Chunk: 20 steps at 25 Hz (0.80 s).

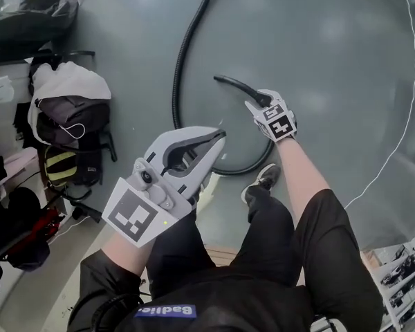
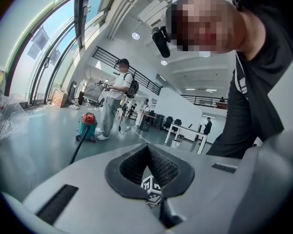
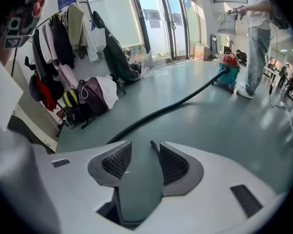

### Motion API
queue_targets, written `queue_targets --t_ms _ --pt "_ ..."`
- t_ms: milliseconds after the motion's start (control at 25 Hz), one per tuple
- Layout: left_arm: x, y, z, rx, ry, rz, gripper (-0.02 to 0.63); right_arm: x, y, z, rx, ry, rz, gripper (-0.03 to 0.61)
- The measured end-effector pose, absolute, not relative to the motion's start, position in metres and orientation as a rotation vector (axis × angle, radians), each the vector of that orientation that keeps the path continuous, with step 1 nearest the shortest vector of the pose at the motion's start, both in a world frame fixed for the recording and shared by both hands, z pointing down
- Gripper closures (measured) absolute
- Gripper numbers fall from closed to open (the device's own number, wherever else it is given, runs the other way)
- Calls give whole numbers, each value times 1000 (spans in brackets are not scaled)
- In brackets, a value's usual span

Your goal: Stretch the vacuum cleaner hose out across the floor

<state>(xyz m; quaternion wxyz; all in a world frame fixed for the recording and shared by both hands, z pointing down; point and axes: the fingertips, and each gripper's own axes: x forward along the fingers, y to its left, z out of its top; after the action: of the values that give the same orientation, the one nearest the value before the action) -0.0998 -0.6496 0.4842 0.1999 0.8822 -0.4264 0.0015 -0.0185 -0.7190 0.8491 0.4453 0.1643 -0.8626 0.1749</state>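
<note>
The black ribbed vacuum hose [image 1: 178, 75] runs down from the top of the head view and loops on the grey floor near my feet. It ends in a smooth black nozzle [image 1: 236, 85]. My right gripper [image 1: 257, 102] sits at the nozzle's near end, jaws open and pads not pressing on it. In the right gripper view only the nozzle tip [image 3: 153, 146] shows just past the gripper [image 3: 141, 147]. There the hose [image 3: 176, 104] leads to the red and teal vacuum cleaner [image 3: 228, 74]. My left gripper [image 1: 220, 135] is raised and shut on nothing. The vacuum cleaner [image 2: 88, 126] shows beyond that gripper [image 2: 147, 147].
Backpacks and bags [image 1: 69, 116] are piled along the left wall. Coats hang on a rack [image 3: 63, 33]. A thin white cable [image 1: 401, 130] crosses the floor at right. My shoe [image 1: 263, 180] stands inside the hose loop. Another person [image 3: 256, 38] stands by the vacuum cleaner.
</note>
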Motion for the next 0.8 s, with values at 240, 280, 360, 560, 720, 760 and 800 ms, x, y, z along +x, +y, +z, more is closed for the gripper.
queue_targets --t_ms 240,280,360,560,720,760,800 --pt "-103 -665 569 2451 -1206 27 615 -16 -736 946 339 -2057 388 396" --pt "-102 -666 581 2443 -1204 25 615 -14 -735 964 331 -2040 381 388" --pt "-101 -667 602 2428 -1199 34 615 -10 -736 998 310 -2000 365 376" --pt "-113 -669 617 2433 -1203 29 615 -8 -741 1054 233 -1894 294 360" --pt "-124 -659 606 2445 -1209 0 615 -6 -744 1065 224 -1827 221 360" --pt "-125 -656 604 2448 -1211 -8 615 -4 -748 1067 238 -1811 211 360" --pt "-126 -654 602 2450 -1213 -16 615 -1 -751 1069 252 -1797 206 360"
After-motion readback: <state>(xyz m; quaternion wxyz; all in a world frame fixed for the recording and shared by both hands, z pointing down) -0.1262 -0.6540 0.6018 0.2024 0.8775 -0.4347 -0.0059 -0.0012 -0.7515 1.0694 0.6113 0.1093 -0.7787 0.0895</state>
